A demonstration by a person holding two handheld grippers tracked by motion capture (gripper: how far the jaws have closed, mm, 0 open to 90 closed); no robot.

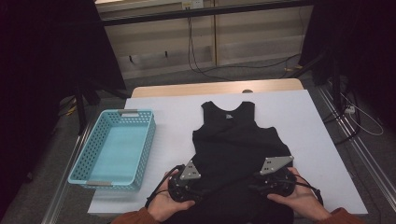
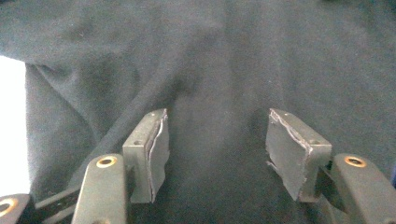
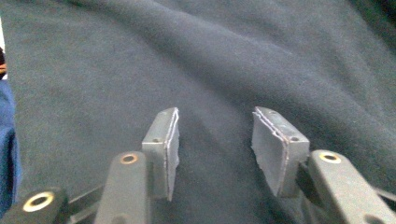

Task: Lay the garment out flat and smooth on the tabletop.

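Listing stock: one black tank top with an unreadable neck label, one blue basket; my two jaws gape empty above the cloth.

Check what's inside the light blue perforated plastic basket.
Nothing visible inside the light blue perforated plastic basket: its bare floor shows in the high view. The near wall hides a thin strip of the floor. The black sleeveless fabric top lies beside it on the white table cover.
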